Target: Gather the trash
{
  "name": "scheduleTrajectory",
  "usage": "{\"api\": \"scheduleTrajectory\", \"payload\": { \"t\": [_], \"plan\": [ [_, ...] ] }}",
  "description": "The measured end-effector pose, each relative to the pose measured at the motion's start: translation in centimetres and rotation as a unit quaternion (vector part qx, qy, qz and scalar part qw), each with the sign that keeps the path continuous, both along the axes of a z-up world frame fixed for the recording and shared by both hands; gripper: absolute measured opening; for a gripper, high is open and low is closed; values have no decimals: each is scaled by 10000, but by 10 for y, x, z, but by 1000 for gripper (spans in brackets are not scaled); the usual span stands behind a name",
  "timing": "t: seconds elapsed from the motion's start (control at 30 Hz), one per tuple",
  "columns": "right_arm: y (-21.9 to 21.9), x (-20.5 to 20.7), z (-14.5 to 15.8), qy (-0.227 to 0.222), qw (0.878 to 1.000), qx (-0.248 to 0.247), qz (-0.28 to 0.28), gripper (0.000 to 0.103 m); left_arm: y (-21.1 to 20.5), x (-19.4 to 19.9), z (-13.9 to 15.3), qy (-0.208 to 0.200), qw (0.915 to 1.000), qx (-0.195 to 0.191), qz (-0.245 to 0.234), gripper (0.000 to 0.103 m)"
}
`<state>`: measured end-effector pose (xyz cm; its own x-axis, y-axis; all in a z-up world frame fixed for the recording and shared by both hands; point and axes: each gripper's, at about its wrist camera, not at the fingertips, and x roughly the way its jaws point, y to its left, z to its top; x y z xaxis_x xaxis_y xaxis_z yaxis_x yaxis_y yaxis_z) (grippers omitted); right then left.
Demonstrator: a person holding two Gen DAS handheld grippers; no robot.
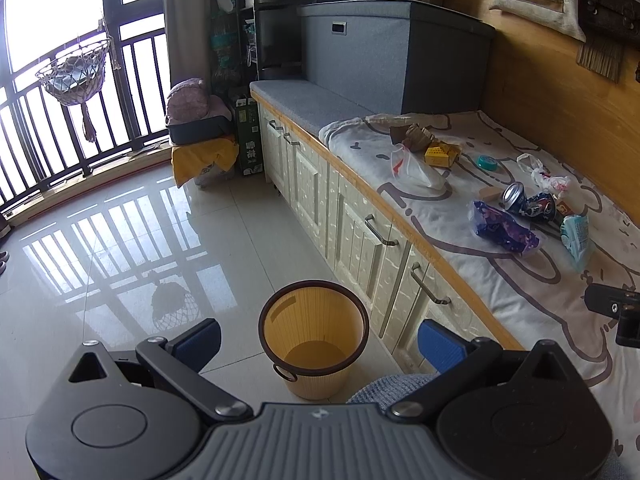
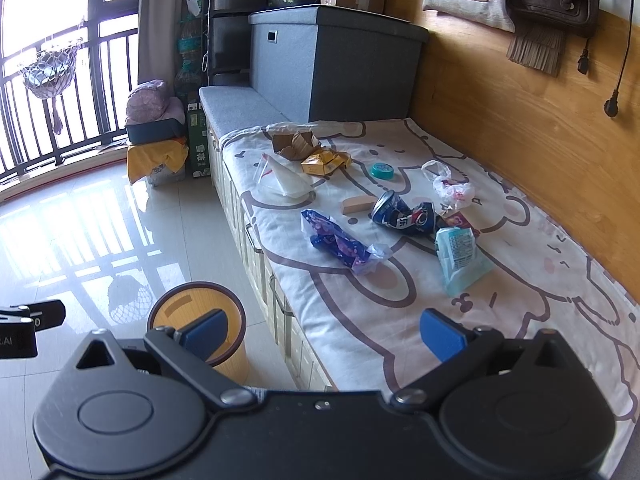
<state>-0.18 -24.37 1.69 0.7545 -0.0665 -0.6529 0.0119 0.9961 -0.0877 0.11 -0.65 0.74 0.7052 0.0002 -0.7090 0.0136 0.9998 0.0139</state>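
Trash lies scattered on the cartoon-print bench cover [image 2: 400, 300]: a purple wrapper [image 2: 338, 242], a crushed blue can [image 2: 404, 210], a pale blue packet [image 2: 458, 258], a clear bag [image 2: 286, 178], a yellow carton [image 2: 320, 164], torn brown cardboard [image 2: 294, 144], a teal lid [image 2: 382, 170], a white bag [image 2: 450, 184] and a tan block [image 2: 358, 204]. An orange bin [image 1: 314, 332] stands on the floor beside the cabinets. My left gripper [image 1: 320, 340] hangs open above the bin. My right gripper [image 2: 324, 332] is open over the bench's near edge, holding nothing.
White cabinet doors with metal handles [image 1: 380, 230] run under the bench. A grey storage box [image 2: 332, 64] stands at the bench's far end. The wooden wall [image 2: 520, 128] carries a hanging bag and cords. Glossy tiled floor [image 1: 120, 240] reaches the balcony railing, with a yellow-draped stool [image 1: 202, 154].
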Motion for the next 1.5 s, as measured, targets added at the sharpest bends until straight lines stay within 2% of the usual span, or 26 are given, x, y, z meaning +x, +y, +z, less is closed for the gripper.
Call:
{"api": "scheduleTrajectory", "payload": {
  "t": [0.87,1.17,1.5],
  "plan": [
    [-1,0,-1,-16,10000,0,-11,103,0,0,2,-47,10000,5,-14,103],
    [-15,5,-1,-185,9997,108,-67,103,-13,22,17,-318,9993,138,-141,103],
    [-54,6,-3,-677,9972,205,-247,103,-62,55,21,-916,9952,27,-329,103]
  ]
}}
